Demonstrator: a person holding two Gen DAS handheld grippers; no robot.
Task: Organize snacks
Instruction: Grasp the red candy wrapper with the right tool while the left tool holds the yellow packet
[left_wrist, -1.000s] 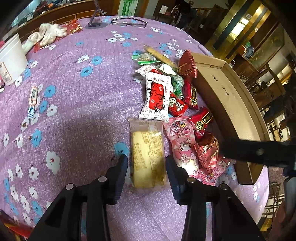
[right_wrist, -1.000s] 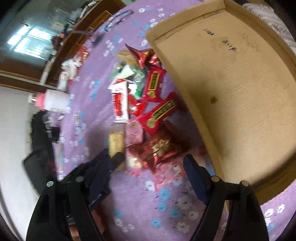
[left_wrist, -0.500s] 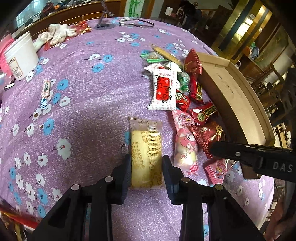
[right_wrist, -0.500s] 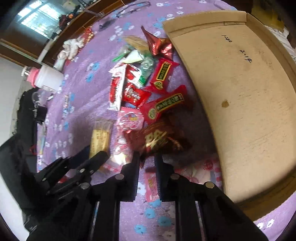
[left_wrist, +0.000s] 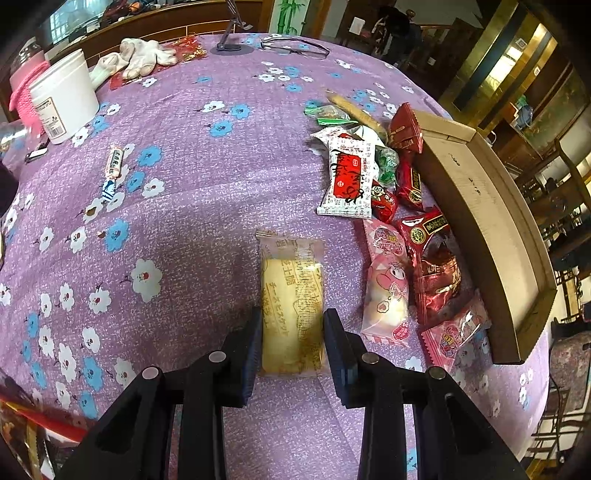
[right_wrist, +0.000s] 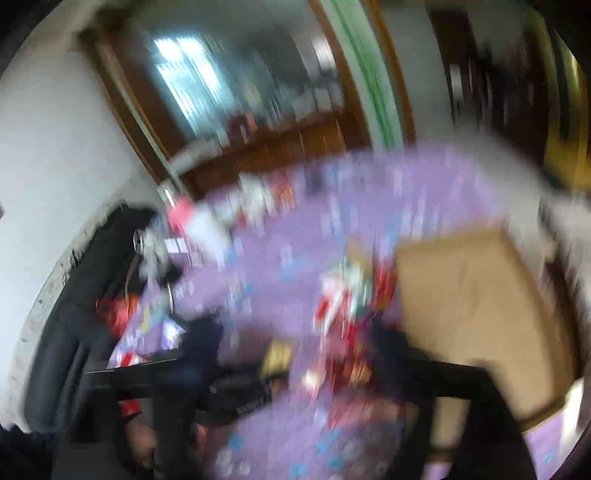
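Note:
My left gripper (left_wrist: 292, 334) is shut on a clear-wrapped yellow cake snack (left_wrist: 291, 295) lying on the purple flowered cloth. To its right lies a pile of snacks: a pink packet (left_wrist: 386, 280), dark red packets (left_wrist: 436, 280) and a white-and-red packet (left_wrist: 349, 177). A shallow cardboard box (left_wrist: 491, 206) lies along the right of the pile. The right wrist view is heavily blurred; the fingers of my right gripper (right_wrist: 295, 347) show as dark shapes wide apart, above the pile (right_wrist: 343, 306) and beside the box (right_wrist: 469, 306). I cannot tell whether it holds anything.
A white tub (left_wrist: 62, 96) and a pink bottle (left_wrist: 26, 85) stand at the far left. A loose candy (left_wrist: 112, 166) lies left of centre. White gloves (left_wrist: 136, 62), a phone stand (left_wrist: 231, 44) and glasses (left_wrist: 295, 46) lie at the far edge.
My left gripper closed on the yellow cake snack. My right gripper shut near the red packet, then swung up and away fast; its view is now motion-blurred and its fingers look spread.

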